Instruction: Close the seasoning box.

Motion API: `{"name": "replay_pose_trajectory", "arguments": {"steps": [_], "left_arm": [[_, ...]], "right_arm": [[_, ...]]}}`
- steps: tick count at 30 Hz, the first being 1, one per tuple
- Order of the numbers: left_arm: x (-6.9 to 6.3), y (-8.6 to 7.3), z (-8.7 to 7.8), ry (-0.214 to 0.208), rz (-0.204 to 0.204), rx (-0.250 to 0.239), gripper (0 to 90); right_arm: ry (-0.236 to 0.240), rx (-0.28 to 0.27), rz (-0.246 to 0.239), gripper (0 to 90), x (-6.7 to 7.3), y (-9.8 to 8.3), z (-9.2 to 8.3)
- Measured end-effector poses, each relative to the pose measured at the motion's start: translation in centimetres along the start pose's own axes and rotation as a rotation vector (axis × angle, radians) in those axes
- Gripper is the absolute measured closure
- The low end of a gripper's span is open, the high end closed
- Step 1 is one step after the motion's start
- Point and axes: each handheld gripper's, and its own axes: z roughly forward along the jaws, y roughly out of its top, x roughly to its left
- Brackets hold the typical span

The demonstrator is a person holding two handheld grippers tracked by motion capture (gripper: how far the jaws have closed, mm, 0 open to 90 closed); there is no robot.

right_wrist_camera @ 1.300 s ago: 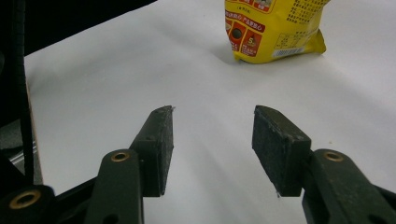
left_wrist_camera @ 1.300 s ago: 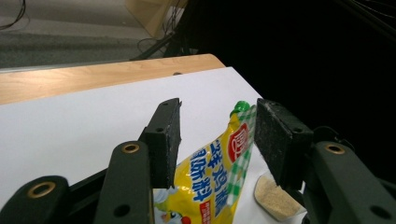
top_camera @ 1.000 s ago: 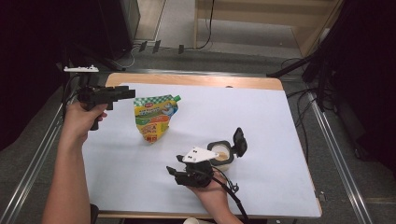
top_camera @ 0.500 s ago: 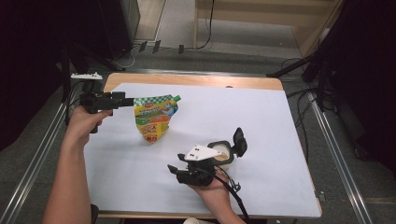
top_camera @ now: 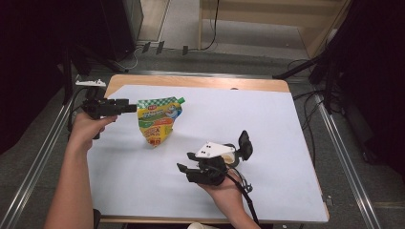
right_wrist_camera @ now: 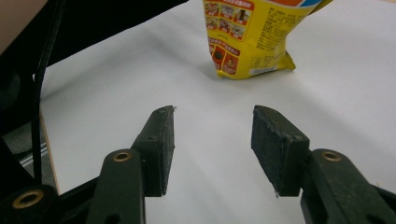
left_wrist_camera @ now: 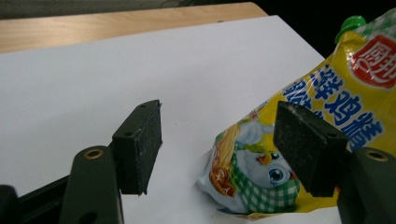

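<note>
Yellow-and-green plastic spouted pouch (top_camera: pixel 159 120): stood upper left of centre on white table sheet (top_camera: pixel 267 119) | my left gripper (top_camera: pixel 131 108): jaws apart, just closing slightly, pads off pouch | my right gripper (top_camera: pixel 186 162): lower centre, jaws apart, empty.

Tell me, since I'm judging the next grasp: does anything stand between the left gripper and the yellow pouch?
Nothing visible does. The left gripper is open, right beside the yellow pouch, with bare white table between its fingers.
</note>
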Motion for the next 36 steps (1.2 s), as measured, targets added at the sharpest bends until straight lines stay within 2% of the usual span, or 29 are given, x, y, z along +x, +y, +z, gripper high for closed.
{"name": "replay_pose_trajectory", "arguments": {"steps": [9, 12, 15, 22, 36], "left_arm": [[0.5, -0.5, 0.3, -0.007, -0.023, 0.007, 33.9], [0.6, -0.7, 0.4, 0.002, -0.044, 0.018, 33.7], [0.7, -0.8, 0.4, -0.003, -0.048, 0.018, 34.3], [0.7, -0.9, 0.7, -0.005, -0.022, 0.024, 34.3], [0.4, -1.1, 0.9, -0.012, -0.018, 0.039, 34.5]], "right_arm": [[-0.017, 0.001, 0.018, 50.4, -1.5, 1.2, -2.1], [-0.027, -0.007, 0.023, 51.3, -2.1, 1.6, -2.9], [-0.041, -0.019, 0.027, 52.0, -2.6, 1.9, -3.7], [-0.068, -0.037, 0.027, 54.9, -3.7, 2.8, -5.7], [-0.101, -0.029, 0.046, 56.9, -5.7, 3.5, -8.5]]}}
